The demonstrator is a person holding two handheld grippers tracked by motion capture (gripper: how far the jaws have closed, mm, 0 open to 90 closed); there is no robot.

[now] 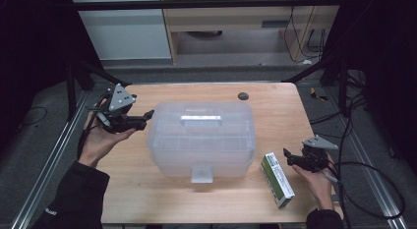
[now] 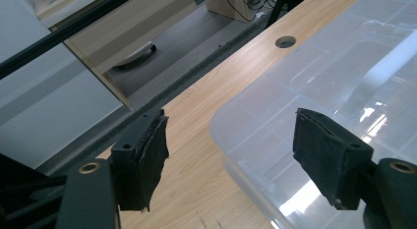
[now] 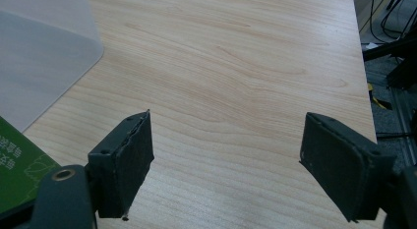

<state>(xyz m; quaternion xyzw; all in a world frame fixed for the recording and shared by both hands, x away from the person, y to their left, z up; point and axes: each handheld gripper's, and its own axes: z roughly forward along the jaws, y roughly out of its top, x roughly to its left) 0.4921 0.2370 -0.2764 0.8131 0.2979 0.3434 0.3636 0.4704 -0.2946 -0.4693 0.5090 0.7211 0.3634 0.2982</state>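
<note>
Nearest, the right gripper (image 1: 287, 156) rests low in an upturned hand at the bench (image 1: 275, 99) edge, jaws spread and empty, just beside a green-and-white carton (image 1: 277, 179) lying flat. Farther back, the left gripper (image 1: 147, 116), raised and likewise released, nearly touches the translucent lidded box's (image 1: 200, 138) left corner at mid-bench.

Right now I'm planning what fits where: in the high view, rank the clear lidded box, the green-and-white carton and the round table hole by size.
1. clear lidded box
2. green-and-white carton
3. round table hole, smallest even allowing for distance
</note>
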